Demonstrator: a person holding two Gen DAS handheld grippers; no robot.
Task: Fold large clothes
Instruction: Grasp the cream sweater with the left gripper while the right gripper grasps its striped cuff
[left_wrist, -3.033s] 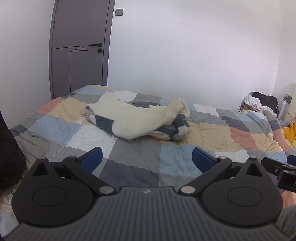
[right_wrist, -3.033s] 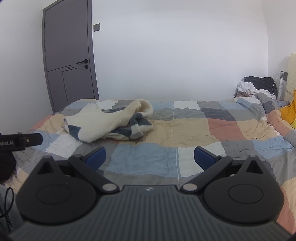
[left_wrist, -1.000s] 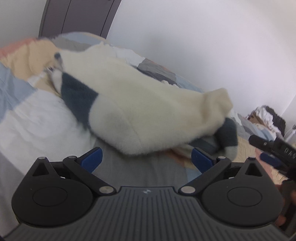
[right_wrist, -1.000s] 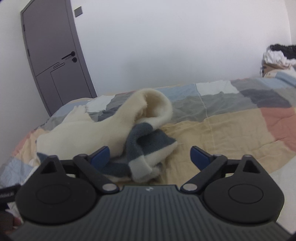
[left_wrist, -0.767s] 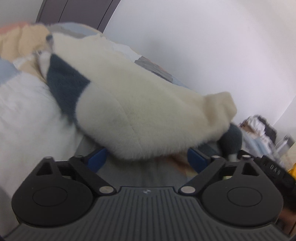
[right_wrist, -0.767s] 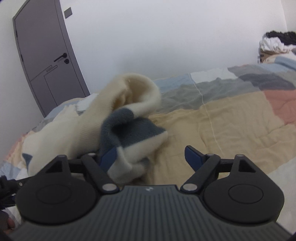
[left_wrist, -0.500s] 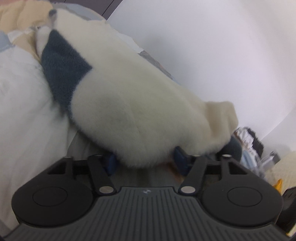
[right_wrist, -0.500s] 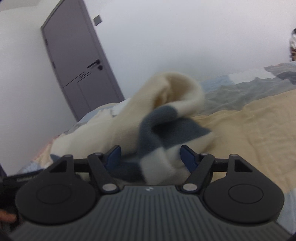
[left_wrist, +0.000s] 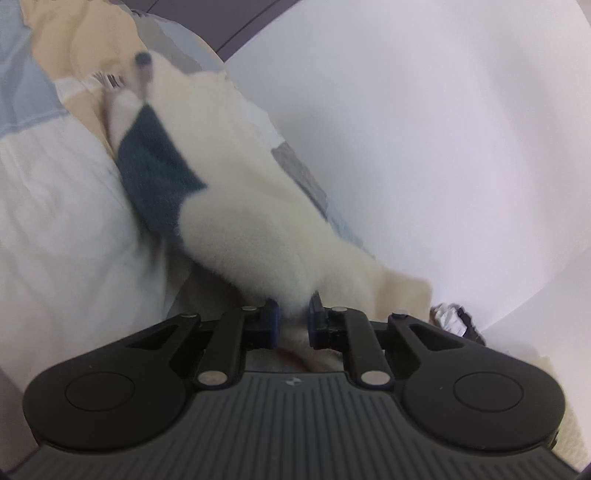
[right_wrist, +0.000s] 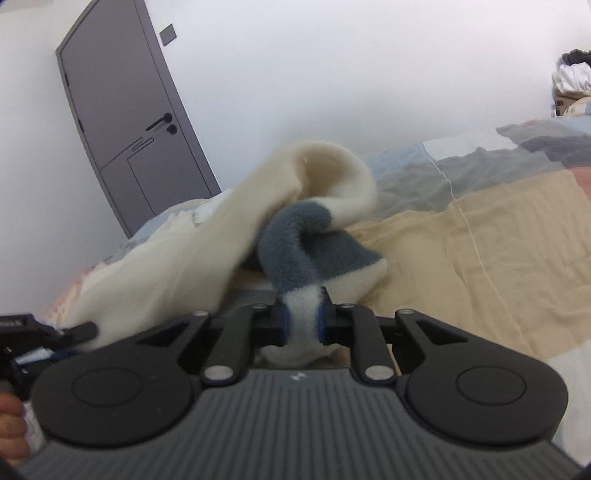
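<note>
Left gripper (left_wrist: 291, 317) and right gripper (right_wrist: 302, 321) both clamped on fleece garment (right_wrist: 207, 240), frame centre. Lift evenly, spread apart, flatten on quilt (right_wrist: 498, 240).

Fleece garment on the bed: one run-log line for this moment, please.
left gripper: shut on fleece garment | right gripper: shut on fleece garment | garment on patchwork quilt

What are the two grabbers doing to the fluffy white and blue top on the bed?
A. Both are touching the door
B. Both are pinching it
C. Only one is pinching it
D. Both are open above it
B: the left gripper and the right gripper each have their fingers closed on a fold of the fluffy top.
</note>
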